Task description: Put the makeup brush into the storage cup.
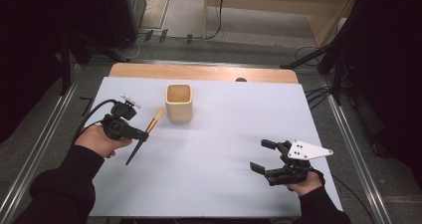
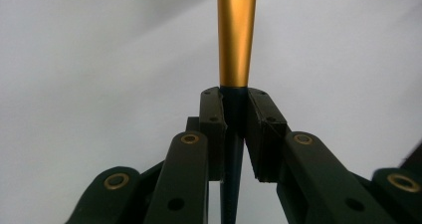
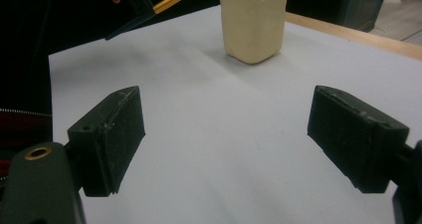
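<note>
My left gripper [image 1: 141,133] is shut on a makeup brush [image 1: 147,133] with a dark handle, a gold ferrule [image 2: 237,35] and a pale tip, held above the white sheet at the left. In the left gripper view the black pads [image 2: 213,119] clamp the dark handle just below the ferrule. The brush tip points toward a cream square cup [image 1: 178,102] standing upright just right of it. From the right gripper view, the cup [image 3: 255,20] and the brush [image 3: 169,2] are far ahead. My right gripper [image 1: 261,156] rests at the front right, open, with nothing between its pads [image 3: 112,134].
A white sheet [image 1: 219,134] covers the wooden table [image 1: 199,72]. Metal rails run along both sides of the table. Cables and stand legs lie on the floor behind it.
</note>
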{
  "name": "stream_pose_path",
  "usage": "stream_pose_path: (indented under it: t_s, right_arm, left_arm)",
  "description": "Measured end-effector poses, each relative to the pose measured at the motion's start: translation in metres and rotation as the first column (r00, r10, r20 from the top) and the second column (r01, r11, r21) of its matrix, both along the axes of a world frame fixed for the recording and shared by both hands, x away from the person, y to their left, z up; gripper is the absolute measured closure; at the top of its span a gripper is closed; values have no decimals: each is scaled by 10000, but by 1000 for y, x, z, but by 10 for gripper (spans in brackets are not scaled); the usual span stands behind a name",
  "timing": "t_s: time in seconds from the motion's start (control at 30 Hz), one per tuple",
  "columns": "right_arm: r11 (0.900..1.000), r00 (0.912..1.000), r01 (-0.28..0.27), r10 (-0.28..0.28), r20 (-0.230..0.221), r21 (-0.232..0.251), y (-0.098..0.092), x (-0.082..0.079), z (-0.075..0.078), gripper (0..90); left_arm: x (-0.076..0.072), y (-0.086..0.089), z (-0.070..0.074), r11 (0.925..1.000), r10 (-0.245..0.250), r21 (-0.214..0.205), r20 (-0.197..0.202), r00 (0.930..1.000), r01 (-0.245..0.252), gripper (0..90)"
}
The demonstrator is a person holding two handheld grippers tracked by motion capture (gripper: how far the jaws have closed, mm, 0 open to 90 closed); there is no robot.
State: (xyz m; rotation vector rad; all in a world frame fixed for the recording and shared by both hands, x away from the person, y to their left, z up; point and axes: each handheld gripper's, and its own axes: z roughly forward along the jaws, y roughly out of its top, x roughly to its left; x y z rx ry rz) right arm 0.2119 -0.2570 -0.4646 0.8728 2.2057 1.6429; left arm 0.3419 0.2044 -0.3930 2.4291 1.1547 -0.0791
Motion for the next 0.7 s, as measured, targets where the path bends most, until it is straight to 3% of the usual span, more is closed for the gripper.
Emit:
stream_pose_path:
  t_s: [0.03,0.07,0.2,0.23,0.3,0.43,0.47,0.5,0.53,0.63,0.7]
  right_arm:
    - [10000,10000,-35,35,-5,88,1,1,0,159]
    - [9999,10000,-65,64,57,113,2,2,1,160]
    - [9994,9998,-184,181,100,309,5,7,2,161]
    - [9994,9998,-184,181,100,309,5,7,2,161]
    - [9982,9997,-250,246,83,538,7,9,4,161]
    - [9976,9998,-214,216,-22,656,8,11,7,161]
    - [9972,9998,-195,199,-52,723,8,11,7,161]
    - [9972,9998,-195,199,-52,723,8,11,7,161]
    - [9968,9998,-161,171,-118,789,8,12,9,161]
    - [9968,9999,-96,106,-123,796,8,13,10,161]
    - [9965,9998,-120,133,-154,823,9,15,10,161]
  left_arm:
    - [0,0,0,10000,0,0,0,10000,0,800]
    - [-4,0,2,9990,-45,-448,180,9998,53,800]
    - [-12,-1,3,9901,-285,-1350,786,9965,389,800]
    - [-12,-1,3,9901,-285,-1350,786,9965,389,800]
    - [-16,-2,1,9809,-381,-1855,1094,9933,581,801]
    - [-22,-5,-1,9685,-471,-2336,1694,9844,865,800]
    - [-23,-5,-1,9636,-471,-2514,1760,9833,912,801]
    - [-23,-5,-1,9636,-471,-2514,1760,9833,912,801]
    - [-26,-6,-2,9551,-552,-2738,2109,9760,1132,800]
    - [-28,-7,-3,9510,-330,-2927,2233,9742,994,800]
    - [-30,-8,-4,9445,-320,-3101,2427,9696,1088,801]
